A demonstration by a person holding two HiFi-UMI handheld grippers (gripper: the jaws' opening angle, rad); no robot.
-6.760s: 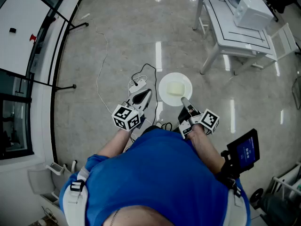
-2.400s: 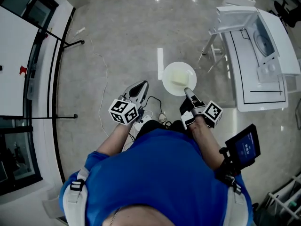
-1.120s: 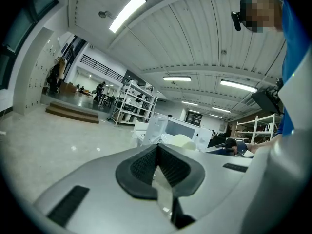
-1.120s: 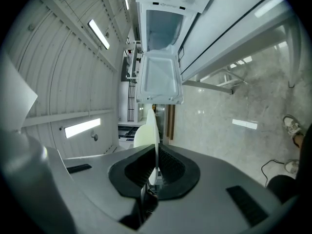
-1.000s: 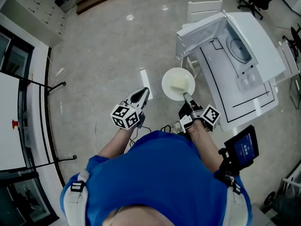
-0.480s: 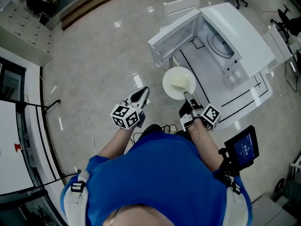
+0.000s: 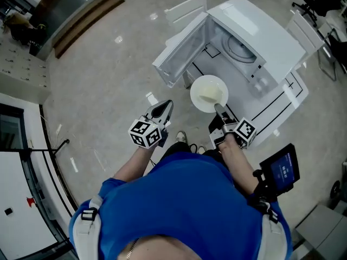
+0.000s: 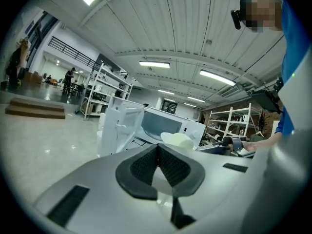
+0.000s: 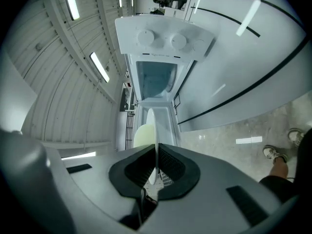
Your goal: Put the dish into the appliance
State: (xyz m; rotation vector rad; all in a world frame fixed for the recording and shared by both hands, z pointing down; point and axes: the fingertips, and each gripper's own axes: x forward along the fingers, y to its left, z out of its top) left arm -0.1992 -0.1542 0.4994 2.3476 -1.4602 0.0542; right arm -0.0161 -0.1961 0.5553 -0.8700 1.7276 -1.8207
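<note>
Carrying step: right gripper point(image 7: 218, 110) pinches the round white plate point(image 7: 209, 92), left gripper point(image 7: 165, 107) clenched empty; next, probably slide it into the open white microwave point(image 7: 264, 28)

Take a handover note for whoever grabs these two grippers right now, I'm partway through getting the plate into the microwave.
Right gripper: shut on the rim of the white plate, held roughly level with a pale block of food on it.
Left gripper: shut, holding nothing, off to the plate's side and apart from it.
Microwave: sits on the white table, door swung open.
Done: plate is in hand, just in front of the open cavity.
Left: slide the plate in, release, back out; probably shut the door.
</note>
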